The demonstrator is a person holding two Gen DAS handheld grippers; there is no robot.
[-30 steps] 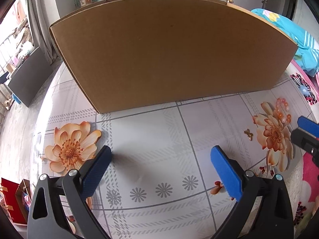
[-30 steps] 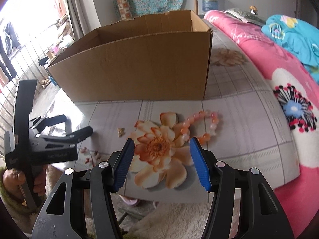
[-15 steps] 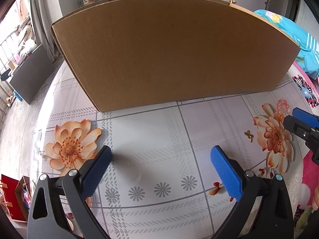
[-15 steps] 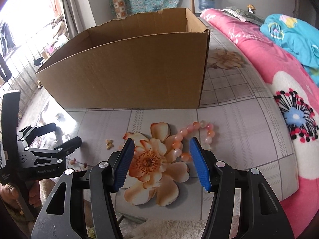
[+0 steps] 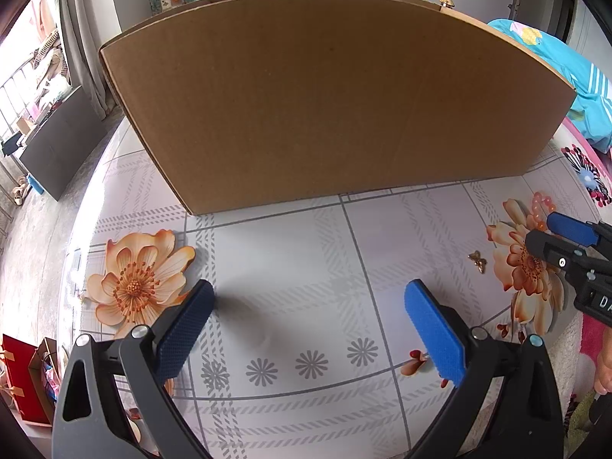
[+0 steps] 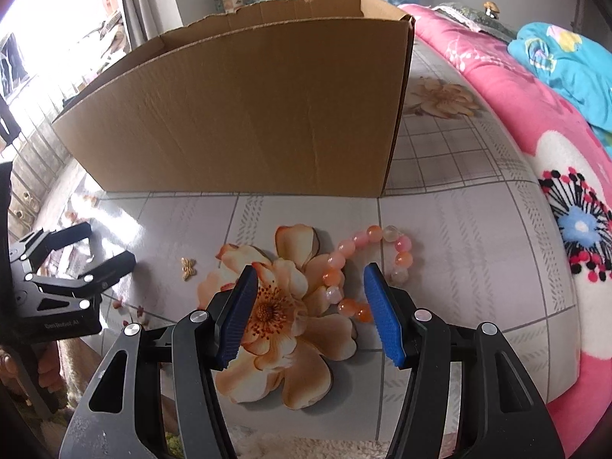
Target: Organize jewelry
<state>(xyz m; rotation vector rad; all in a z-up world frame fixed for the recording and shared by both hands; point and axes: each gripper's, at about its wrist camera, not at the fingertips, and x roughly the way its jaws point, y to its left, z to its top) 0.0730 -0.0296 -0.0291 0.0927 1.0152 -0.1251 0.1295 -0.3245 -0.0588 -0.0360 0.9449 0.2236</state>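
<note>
- Glossy tablecloth with grey plaid lines and printed orange flowers covers the table.
- Nearest, the right gripper hangs over a printed flower, its ribbed blue pads parted and empty; the bead bracelet, round pink and orange beads, lies partly between its tips.
- Left gripper stands wide open over bare cloth; faint lettering on its black body is unreadable.
- Small gold butterfly charm lies between them.
- Behind stands a plain corrugated cardboard box, open-topped.
- Pink fleece blanket lies rightward.
</note>
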